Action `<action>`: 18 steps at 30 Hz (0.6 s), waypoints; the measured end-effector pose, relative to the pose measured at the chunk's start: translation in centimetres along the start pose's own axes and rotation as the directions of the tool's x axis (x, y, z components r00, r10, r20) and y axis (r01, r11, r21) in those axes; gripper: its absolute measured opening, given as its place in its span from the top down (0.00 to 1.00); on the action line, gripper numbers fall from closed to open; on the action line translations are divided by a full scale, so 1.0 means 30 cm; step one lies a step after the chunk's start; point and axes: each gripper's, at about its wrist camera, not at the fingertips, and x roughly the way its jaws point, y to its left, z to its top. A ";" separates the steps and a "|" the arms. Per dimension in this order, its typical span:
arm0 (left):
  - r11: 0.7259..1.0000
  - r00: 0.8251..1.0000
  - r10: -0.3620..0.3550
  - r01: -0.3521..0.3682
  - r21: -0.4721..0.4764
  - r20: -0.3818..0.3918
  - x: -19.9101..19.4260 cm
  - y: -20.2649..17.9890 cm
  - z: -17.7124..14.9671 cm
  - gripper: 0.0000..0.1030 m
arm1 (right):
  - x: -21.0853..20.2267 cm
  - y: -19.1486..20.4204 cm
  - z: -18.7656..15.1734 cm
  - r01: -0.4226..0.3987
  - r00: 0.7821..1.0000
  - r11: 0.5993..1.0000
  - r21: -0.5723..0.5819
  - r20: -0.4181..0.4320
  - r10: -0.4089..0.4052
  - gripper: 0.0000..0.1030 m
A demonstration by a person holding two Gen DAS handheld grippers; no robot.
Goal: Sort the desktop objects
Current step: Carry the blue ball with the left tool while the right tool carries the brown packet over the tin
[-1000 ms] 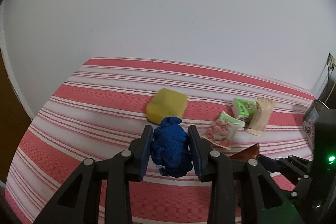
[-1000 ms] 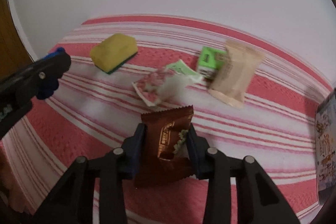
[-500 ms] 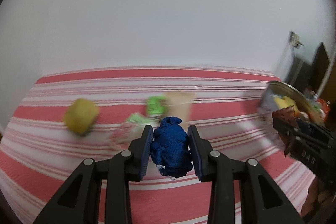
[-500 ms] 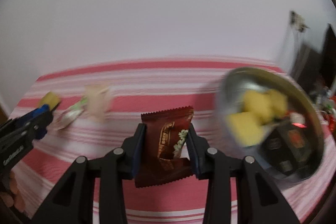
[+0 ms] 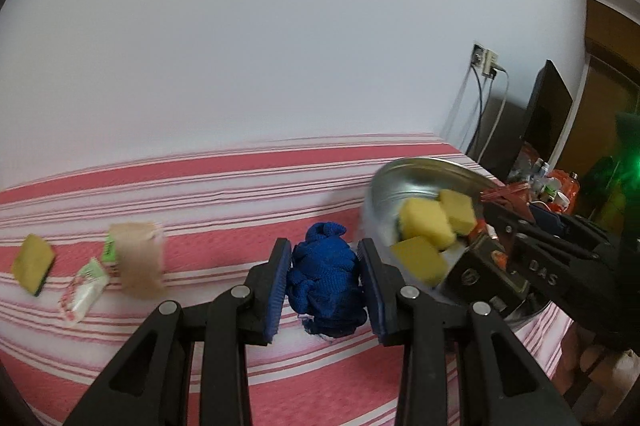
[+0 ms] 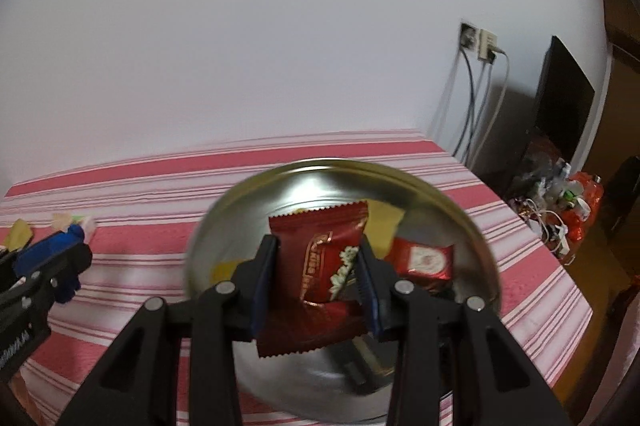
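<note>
three sponges [image 5: 426,228], maybe, blur inside metal bowl [image 5: 394,182].

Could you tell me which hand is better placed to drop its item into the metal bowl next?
Right: its tool holds the red snack packet directly above the bowl.

White wall [image 6: 280,26] overhead, socket [image 6: 478,44] with cables at two o'clock, dark monitor [image 6: 564,106] at three.
</note>
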 end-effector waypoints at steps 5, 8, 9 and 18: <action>0.999 0.999 -0.040 0.040 0.011 -0.005 0.043 -0.101 0.021 0.64 | 0.049 -0.116 0.006 0.042 0.999 0.999 0.021 -0.020 -0.041 0.63; 0.997 0.998 -0.067 0.067 0.029 -0.016 0.072 -0.168 0.033 0.64 | 0.071 -0.175 0.012 0.063 0.998 0.997 0.042 -0.030 -0.061 0.63; 0.997 0.997 -0.072 0.072 0.033 -0.018 0.084 -0.187 0.037 0.64 | 0.077 -0.193 0.014 0.071 0.997 0.996 0.047 -0.032 -0.069 0.63; 0.994 0.994 -0.099 0.102 0.048 -0.051 0.164 -0.289 0.048 0.64 | 0.111 -0.277 0.036 0.090 0.995 0.994 0.056 -0.045 -0.087 0.63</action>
